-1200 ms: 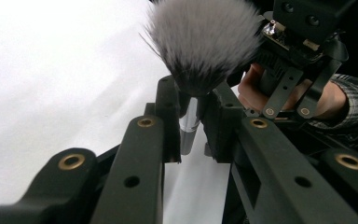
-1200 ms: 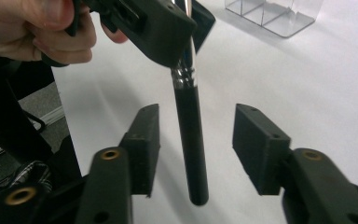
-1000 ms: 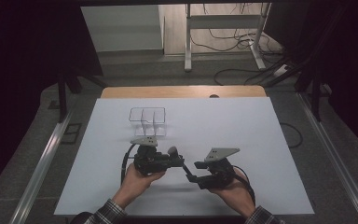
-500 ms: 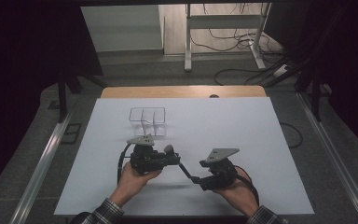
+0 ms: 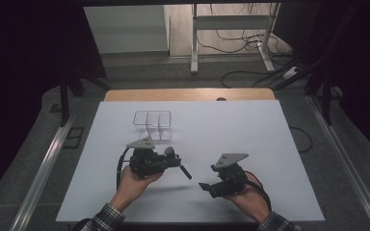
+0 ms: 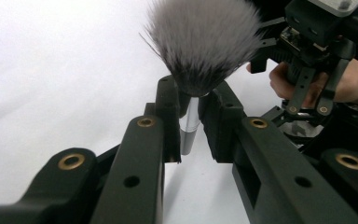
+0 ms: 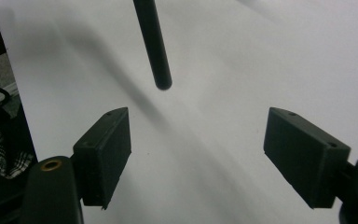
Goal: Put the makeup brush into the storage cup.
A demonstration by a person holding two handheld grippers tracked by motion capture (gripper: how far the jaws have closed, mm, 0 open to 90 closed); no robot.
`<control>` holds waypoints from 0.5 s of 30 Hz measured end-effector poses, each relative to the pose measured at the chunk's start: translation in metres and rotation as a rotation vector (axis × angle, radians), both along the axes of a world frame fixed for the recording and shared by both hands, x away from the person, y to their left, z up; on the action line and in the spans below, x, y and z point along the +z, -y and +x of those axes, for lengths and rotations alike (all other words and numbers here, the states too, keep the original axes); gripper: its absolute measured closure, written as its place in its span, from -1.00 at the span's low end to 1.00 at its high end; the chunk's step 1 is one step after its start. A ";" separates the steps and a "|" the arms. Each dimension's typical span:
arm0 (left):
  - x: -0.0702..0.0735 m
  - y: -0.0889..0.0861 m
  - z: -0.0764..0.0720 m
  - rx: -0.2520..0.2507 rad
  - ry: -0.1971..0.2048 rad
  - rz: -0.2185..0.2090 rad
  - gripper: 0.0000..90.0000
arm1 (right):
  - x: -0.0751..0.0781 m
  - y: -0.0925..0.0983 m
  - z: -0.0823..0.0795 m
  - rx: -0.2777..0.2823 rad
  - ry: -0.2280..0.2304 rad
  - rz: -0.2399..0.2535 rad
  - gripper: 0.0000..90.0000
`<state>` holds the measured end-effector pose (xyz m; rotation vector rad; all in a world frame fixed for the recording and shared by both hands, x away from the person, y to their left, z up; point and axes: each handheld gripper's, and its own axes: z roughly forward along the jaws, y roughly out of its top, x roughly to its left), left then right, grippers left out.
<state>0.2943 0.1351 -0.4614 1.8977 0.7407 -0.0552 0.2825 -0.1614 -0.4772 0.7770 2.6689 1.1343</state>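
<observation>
Spreading white across the scene is the desk (image 5: 231, 144), with a clear tray (image 5: 152, 124) standing toward its far side. Nearer the person, the left claw (image 6: 193, 109) clamps the silver neck of a brush (image 6: 200, 44), bristles fanned out past its pads, the black handle sticking out toward the other hand. The right claw (image 7: 198, 154) has just been opening and now gapes wide, nothing between its pads, the handle's tip hanging just beyond them.
</observation>
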 end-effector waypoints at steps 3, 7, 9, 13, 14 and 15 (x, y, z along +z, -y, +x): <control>0.000 -0.002 0.000 0.005 0.004 0.006 0.71 | -0.001 0.000 0.000 0.001 -0.003 -0.002 -0.52; 0.001 -0.004 0.000 0.022 0.018 0.021 0.71 | -0.002 0.004 0.000 -0.007 -0.004 -0.001 -0.55; 0.002 -0.005 0.000 0.030 0.022 0.023 0.71 | -0.003 0.005 0.000 -0.009 -0.005 -0.001 -0.56; 0.003 -0.010 0.000 0.047 0.032 0.029 0.71 | -0.003 0.010 0.002 -0.023 -0.002 -0.003 -0.59; 0.003 -0.010 0.000 0.047 0.032 0.029 0.71 | -0.003 0.010 0.002 -0.023 -0.002 -0.003 -0.59; 0.003 -0.011 0.000 0.050 0.033 0.030 0.71 | -0.003 0.011 0.003 -0.024 0.001 -0.003 -0.60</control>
